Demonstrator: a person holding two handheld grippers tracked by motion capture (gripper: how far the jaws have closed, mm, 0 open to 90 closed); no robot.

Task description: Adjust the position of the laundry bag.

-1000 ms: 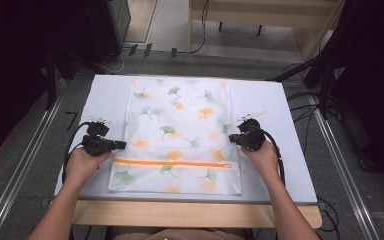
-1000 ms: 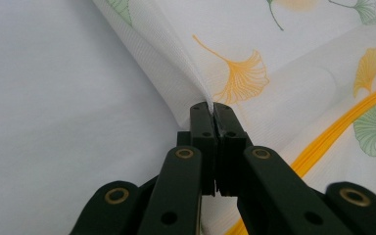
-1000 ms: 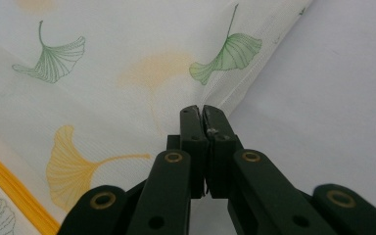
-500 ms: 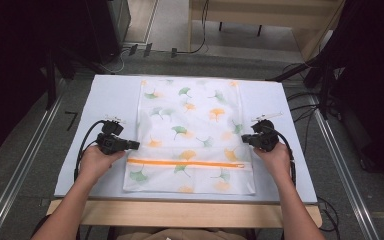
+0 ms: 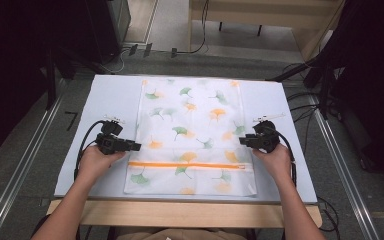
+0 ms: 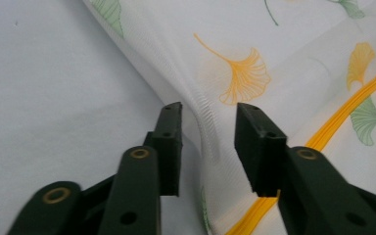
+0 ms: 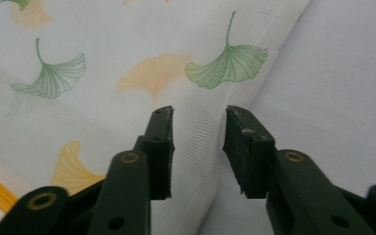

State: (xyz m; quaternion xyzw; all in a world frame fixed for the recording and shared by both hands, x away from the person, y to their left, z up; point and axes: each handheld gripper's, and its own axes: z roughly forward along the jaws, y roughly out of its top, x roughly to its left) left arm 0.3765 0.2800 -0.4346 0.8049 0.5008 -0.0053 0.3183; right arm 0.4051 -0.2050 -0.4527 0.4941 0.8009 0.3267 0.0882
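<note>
One mesh laundry bag (image 5: pixel 192 135), white with green and orange ginkgo leaves and a single orange zipper (image 5: pixel 190 164), lay flat on the pale blue surface (image 5: pixel 105 95), its zipper end toward the person. Two tools worked it, one at each long edge of the bag. The left tool (image 5: pixel 136 147) sat at the bag's left edge just above the zipper; the right tool (image 5: pixel 243 140) sat at the bag's right edge at about the same level. Both had just been opening. In the left gripper view the left tool (image 6: pixel 208 147) stood half wide with a raised fold of the bag's hem (image 6: pixel 203 127) between the jaws, and the pads seemed clear of the mesh, though the fold ran close to the left-hand pad and I could not be sure. In the right gripper view the right tool (image 7: pixel 196 147) stood equally apart over the bag's seam (image 7: pixel 269 58), gripping nothing.

The risk, as I judged it, lay in the withdrawal: fine mesh could snag on a pad's corner, so that pulling a tool back would drag that edge of the bag, crease it or skew it. The ridge at the left edge might also stay puckered instead of settling flat.
</note>
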